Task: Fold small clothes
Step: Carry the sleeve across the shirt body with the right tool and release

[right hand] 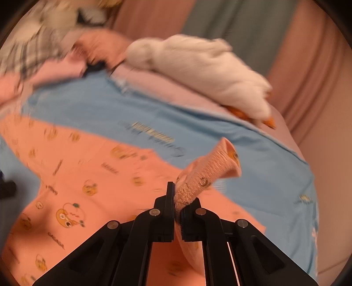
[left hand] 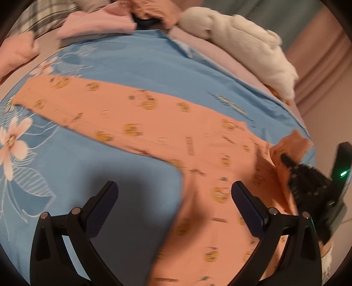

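Observation:
Small orange trousers with yellow cartoon prints lie spread on a blue floral sheet. My left gripper is open and empty, hovering over the crotch and the nearer leg. My right gripper is shut on the ribbed waistband and lifts that edge off the sheet. In the left wrist view the right gripper shows at the right, pinching the raised waistband. The trousers spread to the left in the right wrist view.
A white knitted garment lies at the far right of the bed, also in the right wrist view. Pink clothes and a plaid cloth are piled at the back left. Pink curtains hang beyond the bed.

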A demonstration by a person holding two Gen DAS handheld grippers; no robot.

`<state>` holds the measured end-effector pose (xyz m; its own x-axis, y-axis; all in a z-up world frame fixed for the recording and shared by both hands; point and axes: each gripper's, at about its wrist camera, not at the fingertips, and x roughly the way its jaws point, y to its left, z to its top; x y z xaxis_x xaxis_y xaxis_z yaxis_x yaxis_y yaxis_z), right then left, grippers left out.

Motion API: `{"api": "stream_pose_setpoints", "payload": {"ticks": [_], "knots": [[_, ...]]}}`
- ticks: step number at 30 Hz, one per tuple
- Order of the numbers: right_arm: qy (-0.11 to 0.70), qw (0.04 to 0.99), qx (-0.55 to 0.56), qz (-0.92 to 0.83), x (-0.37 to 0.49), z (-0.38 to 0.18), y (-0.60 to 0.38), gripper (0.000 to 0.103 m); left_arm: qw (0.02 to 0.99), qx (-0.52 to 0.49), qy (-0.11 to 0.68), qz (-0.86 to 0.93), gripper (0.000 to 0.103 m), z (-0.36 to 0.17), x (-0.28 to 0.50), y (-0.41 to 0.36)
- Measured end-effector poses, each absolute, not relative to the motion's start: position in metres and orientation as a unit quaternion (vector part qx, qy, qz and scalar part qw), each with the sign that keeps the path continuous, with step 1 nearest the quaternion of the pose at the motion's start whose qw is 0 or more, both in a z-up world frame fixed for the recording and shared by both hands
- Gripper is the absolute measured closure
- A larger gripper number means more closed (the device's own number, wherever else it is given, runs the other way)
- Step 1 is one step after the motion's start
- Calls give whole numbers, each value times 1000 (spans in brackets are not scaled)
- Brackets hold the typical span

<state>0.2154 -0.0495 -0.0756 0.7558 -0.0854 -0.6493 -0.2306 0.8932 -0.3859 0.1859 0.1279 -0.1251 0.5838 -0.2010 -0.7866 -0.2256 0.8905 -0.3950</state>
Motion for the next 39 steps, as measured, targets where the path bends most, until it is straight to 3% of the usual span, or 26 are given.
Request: {"api": "stream_pose_setpoints", "payload": {"ticks": [8, 25, 28, 30, 32, 37, 39], "knots": [[379, 874, -300, 52, 231, -133, 4, 96, 851, -250, 461, 30, 0, -138, 183, 158], [370, 885, -267, 91, 235, -139, 44, 96, 845, -259, 464, 61, 0, -143, 174, 182], [384, 884, -249, 99, 232, -134, 41, 74, 843, -266, 463, 65, 0, -144, 174, 188], [379, 891, -219, 122, 221, -119, 31, 51, 841, -283, 458, 60, 0, -144, 173, 195], [366, 901, -177, 148, 207, -99, 15, 39, 842, -301, 445, 54, 0, -142, 172, 205], [364, 901, -14, 236, 207, -76, -27, 38, 828, -379, 411, 50, 0, -146, 172, 241], [374, 899, 3, 228, 219, -86, -27, 52, 820, -409, 397, 55, 0, -149, 171, 256]]}}
